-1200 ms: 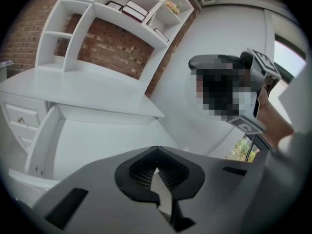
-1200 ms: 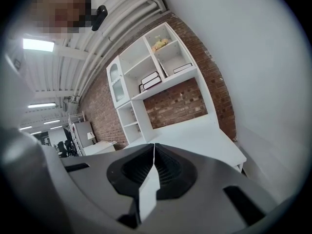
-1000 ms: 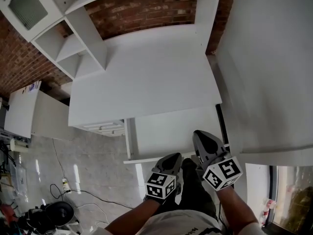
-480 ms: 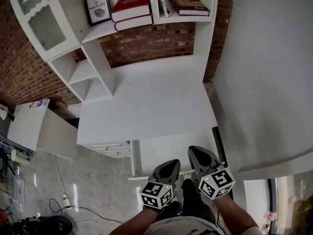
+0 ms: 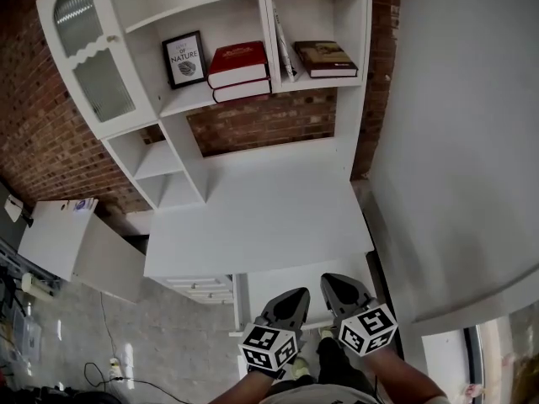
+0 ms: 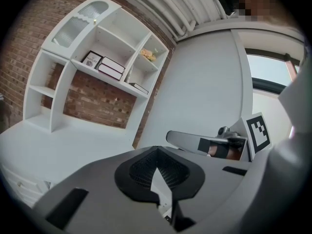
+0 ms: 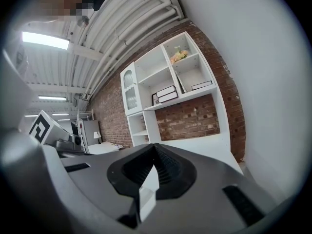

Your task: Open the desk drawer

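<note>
The white desk (image 5: 261, 217) stands against a brick wall, and its drawer stack (image 5: 205, 288) with small knobs sits under the left end of the top. Both grippers are held side by side at the desk's near edge, apart from the drawers. My left gripper (image 5: 292, 300) is shut with nothing in it, and my right gripper (image 5: 333, 286) is also shut and empty. In the left gripper view the closed jaws (image 6: 156, 150) point level over the desk top (image 6: 58, 145). The right gripper view shows closed jaws (image 7: 155, 147) aimed at the hutch.
A white hutch (image 5: 210, 99) on the desk holds red books (image 5: 237, 67), a framed picture (image 5: 184, 59) and a glass-door cupboard (image 5: 93, 66). A tall white panel (image 5: 455, 141) stands at the right. A low white cabinet (image 5: 59, 234) stands at the left, with cables on the floor.
Both grippers have risen, the left more than the right. The head view has tilted up, so the hutch shelves and books now show and the grippers sit lower in the picture.
</note>
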`<act>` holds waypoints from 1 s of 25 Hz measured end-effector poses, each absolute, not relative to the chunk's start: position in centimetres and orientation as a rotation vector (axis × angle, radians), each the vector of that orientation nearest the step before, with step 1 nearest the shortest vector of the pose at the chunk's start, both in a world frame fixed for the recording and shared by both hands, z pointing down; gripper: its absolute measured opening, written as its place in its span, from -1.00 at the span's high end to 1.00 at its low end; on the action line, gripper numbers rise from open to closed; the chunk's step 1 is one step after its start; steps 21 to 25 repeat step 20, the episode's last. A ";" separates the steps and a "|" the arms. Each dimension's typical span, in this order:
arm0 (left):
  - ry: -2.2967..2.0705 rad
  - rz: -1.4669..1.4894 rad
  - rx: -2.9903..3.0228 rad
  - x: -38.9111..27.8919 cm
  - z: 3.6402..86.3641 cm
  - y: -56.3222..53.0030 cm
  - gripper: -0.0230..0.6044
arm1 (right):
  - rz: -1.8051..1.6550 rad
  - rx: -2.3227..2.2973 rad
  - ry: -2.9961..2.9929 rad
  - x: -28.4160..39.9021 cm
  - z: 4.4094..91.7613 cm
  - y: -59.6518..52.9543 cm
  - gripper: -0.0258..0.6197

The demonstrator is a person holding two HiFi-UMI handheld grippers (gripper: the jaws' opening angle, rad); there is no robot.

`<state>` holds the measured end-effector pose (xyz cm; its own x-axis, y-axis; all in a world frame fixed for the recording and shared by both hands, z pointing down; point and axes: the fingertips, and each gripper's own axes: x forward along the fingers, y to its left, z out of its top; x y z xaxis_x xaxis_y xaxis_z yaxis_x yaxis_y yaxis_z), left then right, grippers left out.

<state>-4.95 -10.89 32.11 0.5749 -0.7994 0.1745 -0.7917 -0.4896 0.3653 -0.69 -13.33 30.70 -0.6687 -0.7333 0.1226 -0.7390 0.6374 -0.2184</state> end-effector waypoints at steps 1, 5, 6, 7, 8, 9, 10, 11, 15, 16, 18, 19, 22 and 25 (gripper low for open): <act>-1.291 -0.030 2.407 -5.1 31.8 -11.0 0.89 | 0.393 1.267 -2.823 -0.8 30.5 -13.3 0.86; -1.326 -0.038 2.414 -5.8 31.0 -11.8 0.89 | 0.393 1.256 -2.829 -1.1 29.9 -13.5 0.87; -1.333 -0.042 2.411 -6.0 30.9 -12.0 0.89 | 0.393 1.254 -2.831 -1.2 29.8 -13.5 0.87; -1.340 -0.046 2.408 -6.3 30.8 -12.1 0.89 | 0.391 1.252 -2.833 -1.3 29.7 -13.5 0.87; -1.347 -0.049 2.406 -6.5 30.7 -12.2 0.89 | 0.388 1.250 -2.834 -1.4 29.6 -13.6 0.87; -1.352 -0.052 2.406 -6.7 30.6 -12.3 0.89 | 0.386 1.249 -2.834 -1.4 29.6 -13.6 0.87; -1.356 -0.054 2.405 -6.8 30.6 -12.4 0.89 | 0.385 1.248 -2.834 -1.4 29.6 -13.6 0.87; -1.359 -0.055 2.404 -6.8 30.6 -12.4 0.89 | 0.385 1.248 -2.834 -1.4 29.6 -13.7 0.87; -1.364 -0.055 2.396 -6.9 30.6 -12.6 0.89 | 0.386 1.239 -2.836 -1.5 29.5 -13.7 0.87; -1.364 -0.055 2.396 -6.8 30.6 -12.6 0.89 | 0.386 1.237 -2.836 -1.5 29.6 -13.8 0.87; -1.363 -0.056 2.398 -6.7 30.6 -12.7 0.89 | 0.386 1.236 -2.834 -1.4 29.6 -13.9 0.87; -1.362 -0.056 2.399 -6.6 30.5 -12.7 0.89 | 0.386 1.236 -2.834 -1.4 29.6 -13.9 0.87; -1.361 -0.057 2.400 -6.5 30.5 -12.8 0.89 | 0.386 1.236 -2.833 -1.3 29.7 -14.0 0.87; -1.361 -0.057 2.400 -6.5 30.5 -12.8 0.89 | 0.386 1.236 -2.833 -1.3 29.7 -14.0 0.87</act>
